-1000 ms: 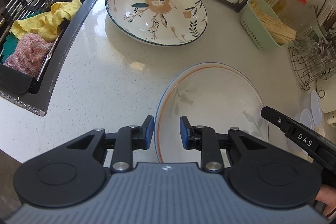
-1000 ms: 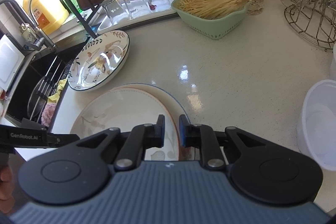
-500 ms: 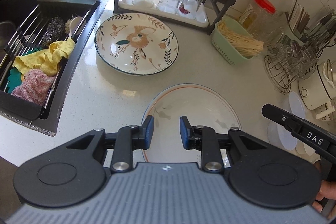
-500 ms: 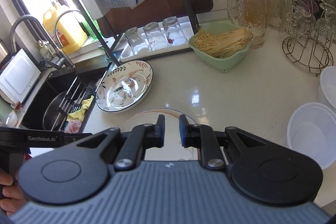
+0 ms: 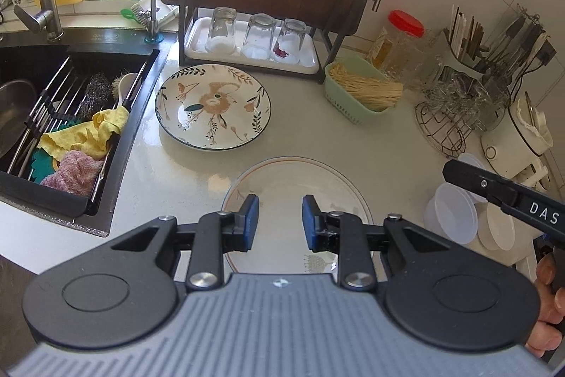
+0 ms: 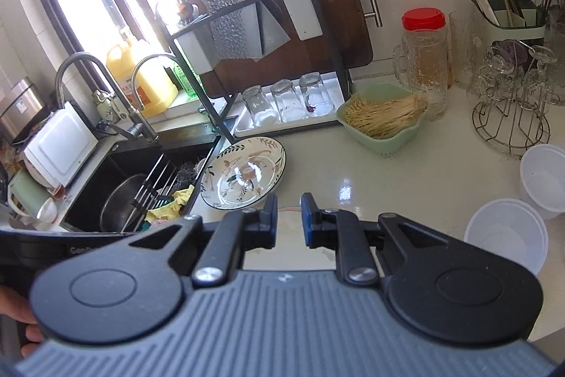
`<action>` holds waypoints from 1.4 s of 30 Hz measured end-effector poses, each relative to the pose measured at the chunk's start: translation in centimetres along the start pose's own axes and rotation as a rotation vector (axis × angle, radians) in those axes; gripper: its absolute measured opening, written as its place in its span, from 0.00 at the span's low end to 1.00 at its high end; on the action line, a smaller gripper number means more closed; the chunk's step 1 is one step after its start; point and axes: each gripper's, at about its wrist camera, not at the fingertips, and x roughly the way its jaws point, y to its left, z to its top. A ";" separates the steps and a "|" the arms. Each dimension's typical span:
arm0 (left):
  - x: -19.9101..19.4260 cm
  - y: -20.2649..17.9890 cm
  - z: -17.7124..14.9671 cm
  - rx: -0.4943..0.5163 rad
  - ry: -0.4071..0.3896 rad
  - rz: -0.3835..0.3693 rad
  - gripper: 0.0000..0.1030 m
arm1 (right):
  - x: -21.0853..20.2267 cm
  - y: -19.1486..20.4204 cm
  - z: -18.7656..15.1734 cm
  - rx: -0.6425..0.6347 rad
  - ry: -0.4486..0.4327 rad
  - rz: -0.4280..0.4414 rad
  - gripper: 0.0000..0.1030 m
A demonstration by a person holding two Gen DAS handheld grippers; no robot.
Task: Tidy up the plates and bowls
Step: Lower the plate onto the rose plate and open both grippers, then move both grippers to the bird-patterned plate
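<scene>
Left gripper [image 5: 279, 218] fingers spread with nothing between them above the orange-rimmed plate [image 5: 282, 179] on the desk [image 5: 183, 179], right gripper [image 6: 288, 218] fingers nearly together and empty, floral plate [image 6: 243, 172] just beyond them.

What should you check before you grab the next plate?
1. Left hand-held gripper holds nothing: ok.
2. Right hand-held gripper holds nothing: ok, but shut; open first.
3. Orange-rimmed plate lies flat on the counter: ok.
4. Floral plate sits apart from it, beside the sink: ok.
5. Plastic bowls clear of both plates: ok.
6. Plates chipped or wet: cannot tell.
</scene>
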 end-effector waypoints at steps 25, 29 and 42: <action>-2.9 -4.7 -4.3 -0.026 -0.060 0.085 0.29 | -2.5 -1.4 -1.7 -0.087 0.054 0.085 0.18; -3.3 -4.8 -5.2 -0.054 -0.058 0.096 0.29 | -2.6 -1.5 -2.2 -0.097 0.078 0.100 0.18; -3.8 -4.5 -6.0 -0.129 -0.029 0.130 0.34 | -2.1 -1.6 -2.4 -0.127 0.128 0.145 0.18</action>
